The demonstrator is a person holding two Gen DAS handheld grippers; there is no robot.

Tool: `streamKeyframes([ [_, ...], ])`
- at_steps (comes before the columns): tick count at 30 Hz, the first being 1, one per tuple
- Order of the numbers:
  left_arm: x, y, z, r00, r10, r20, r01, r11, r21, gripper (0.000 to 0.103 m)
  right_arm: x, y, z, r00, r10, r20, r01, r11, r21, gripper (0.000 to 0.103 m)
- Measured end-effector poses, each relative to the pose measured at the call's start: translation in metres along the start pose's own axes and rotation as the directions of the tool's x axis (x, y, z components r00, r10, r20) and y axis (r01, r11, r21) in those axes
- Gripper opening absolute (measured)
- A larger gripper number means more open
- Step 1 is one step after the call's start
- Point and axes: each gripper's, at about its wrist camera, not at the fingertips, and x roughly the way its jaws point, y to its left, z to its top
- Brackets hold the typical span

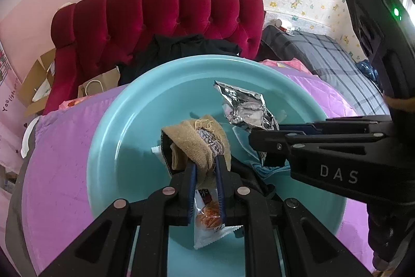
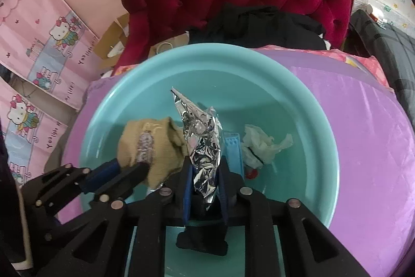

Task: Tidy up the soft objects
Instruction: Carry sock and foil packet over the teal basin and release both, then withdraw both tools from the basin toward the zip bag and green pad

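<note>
Over the basin (image 1: 124,121) at frame centre, sock (image 1: 199,144) and foil (image 2: 205,155) are clamped by left gripper (image 1: 205,170) and right gripper (image 2: 205,181); low, separate release is advised.

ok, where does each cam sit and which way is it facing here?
Left wrist: on the left hand-held gripper, angled down into the teal basin; its jaws clamp a tan sock; the right hand-held gripper enters from the right.
Right wrist: on the right hand-held gripper, angled down into the same basin; a crumpled foil wrapper sits between its jaws.
Shared: basin, sock, wrapper, red headboard.
</note>
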Motion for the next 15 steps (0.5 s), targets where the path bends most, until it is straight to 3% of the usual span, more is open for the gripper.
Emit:
streamKeyframes([
  [2,-0.001,0.000,0.000,1.000,0.009,0.006,-0.009,1.000,0.001,0.015,-0.002,0.001,0.002,1.000,-0.001,0.009,0.001,1.000,-0.005,0.022],
  [5,-0.002,-0.001,0.000,1.000,0.026,0.007,-0.026,1.000,-0.009,0.028,-0.006,0.001,0.002,1.000,-0.002,0.014,0.002,1.000,-0.008,0.031],
  [7,-0.004,0.000,0.000,0.998,0.056,0.010,-0.056,0.998,-0.030,0.059,-0.010,0.002,0.001,1.000,-0.002,0.026,0.002,1.000,-0.007,0.038],
  [10,-0.006,0.003,-0.003,0.998,0.058,0.011,-0.058,0.997,-0.057,0.086,-0.016,0.003,-0.002,0.999,-0.010,0.040,0.010,1.000,0.000,0.051],
  [12,-0.010,0.003,-0.005,0.997,0.070,0.016,-0.069,0.996,-0.056,0.092,-0.020,0.005,-0.004,0.998,-0.030,0.053,0.030,1.000,-0.003,0.057],
  [13,-0.012,0.003,-0.006,0.997,0.073,0.017,-0.072,0.996,-0.053,0.100,-0.021,0.005,-0.003,0.998,-0.038,0.058,0.039,0.999,-0.005,0.061],
  [15,-0.018,0.002,-0.009,0.996,0.087,0.028,-0.085,0.995,-0.052,0.103,-0.027,0.007,-0.004,0.995,-0.065,0.078,0.066,0.998,-0.011,0.082],
])
